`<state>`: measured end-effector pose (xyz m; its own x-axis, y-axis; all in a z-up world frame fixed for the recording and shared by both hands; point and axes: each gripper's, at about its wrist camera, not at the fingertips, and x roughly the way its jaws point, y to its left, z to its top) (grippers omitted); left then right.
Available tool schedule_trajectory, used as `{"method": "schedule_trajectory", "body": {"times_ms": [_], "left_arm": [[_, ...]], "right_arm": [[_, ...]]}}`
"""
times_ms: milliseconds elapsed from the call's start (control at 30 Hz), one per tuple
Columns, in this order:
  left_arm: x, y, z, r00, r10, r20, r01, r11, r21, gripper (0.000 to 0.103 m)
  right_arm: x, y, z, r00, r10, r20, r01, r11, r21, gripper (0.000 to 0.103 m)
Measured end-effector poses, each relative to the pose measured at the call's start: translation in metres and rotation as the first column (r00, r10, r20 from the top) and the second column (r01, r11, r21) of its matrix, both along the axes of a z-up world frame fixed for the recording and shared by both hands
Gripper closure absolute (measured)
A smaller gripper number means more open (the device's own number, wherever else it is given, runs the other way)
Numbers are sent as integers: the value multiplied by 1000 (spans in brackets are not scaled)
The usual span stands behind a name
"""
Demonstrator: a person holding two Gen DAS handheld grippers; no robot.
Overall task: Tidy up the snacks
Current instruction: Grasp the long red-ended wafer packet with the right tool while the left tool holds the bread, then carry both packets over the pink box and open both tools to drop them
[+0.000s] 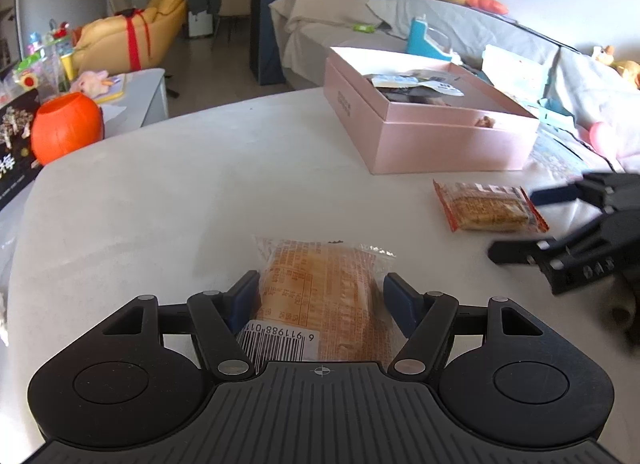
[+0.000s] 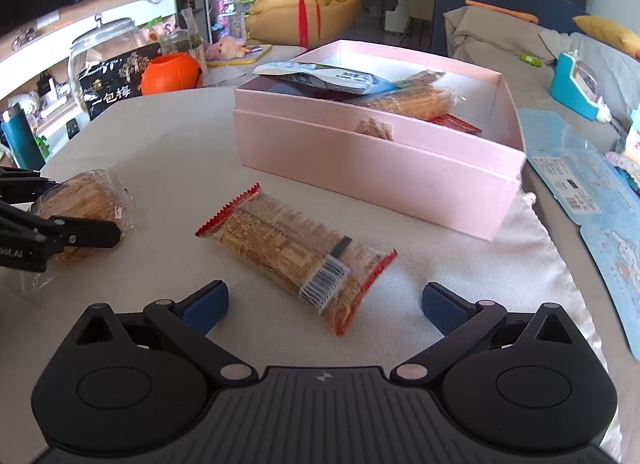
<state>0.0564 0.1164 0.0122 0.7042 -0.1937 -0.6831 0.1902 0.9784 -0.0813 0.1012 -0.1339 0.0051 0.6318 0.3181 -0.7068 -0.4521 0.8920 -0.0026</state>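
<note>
A clear-wrapped bread snack lies on the white table between the blue pads of my left gripper. The pads sit at its two sides, the left one touching and the right one a little apart. It also shows in the right wrist view. A red-edged cracker pack lies on the table just ahead of my right gripper, which is open and empty; the pack also shows in the left wrist view. An open pink box behind it holds several snack packs.
An orange pumpkin-shaped pot, a dark snack bag and a glass jar stand past the table's far left edge. Blue printed cards lie to the right of the box. A grey sofa is behind.
</note>
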Motion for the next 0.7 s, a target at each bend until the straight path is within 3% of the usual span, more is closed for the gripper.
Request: {"method": "schedule_trajectory", "body": {"times_ms": [133, 233, 300, 333, 367, 433, 567, 700], "left_arm": [[-6, 4, 0, 1000, -8, -4, 8, 1000, -11, 30], [-10, 5, 3, 1000, -12, -19, 11, 1000, -10, 30], [-15, 7, 6, 999, -19, -30, 19, 1000, -8, 32], [-18, 9, 9, 999, -23, -32, 23, 1000, -15, 33], [-22, 10, 12, 999, -27, -30, 27, 999, -20, 39], [-28, 10, 20, 999, -47, -15, 46, 999, -23, 46], [-30, 2, 40, 996, -84, 39, 85, 996, -28, 48], [-15, -6, 68, 988, -104, 113, 116, 988, -106, 49]], "right_arm": [[12, 14, 6, 999, 20, 36, -18, 998, -58, 1], [25, 28, 8, 998, 55, 30, -52, 996, -72, 11], [30, 33, 11, 997, 75, -2, -75, 996, -50, 31], [28, 36, 15, 995, 99, -18, -100, 994, -42, 54], [25, 40, 18, 993, 115, -21, -116, 992, -49, 68], [14, 42, 27, 993, 122, -2, -121, 990, -67, 68], [-3, 25, 48, 991, 129, 25, -128, 991, -28, 68], [-8, -5, 80, 994, 75, 85, -78, 996, 38, 68]]}}
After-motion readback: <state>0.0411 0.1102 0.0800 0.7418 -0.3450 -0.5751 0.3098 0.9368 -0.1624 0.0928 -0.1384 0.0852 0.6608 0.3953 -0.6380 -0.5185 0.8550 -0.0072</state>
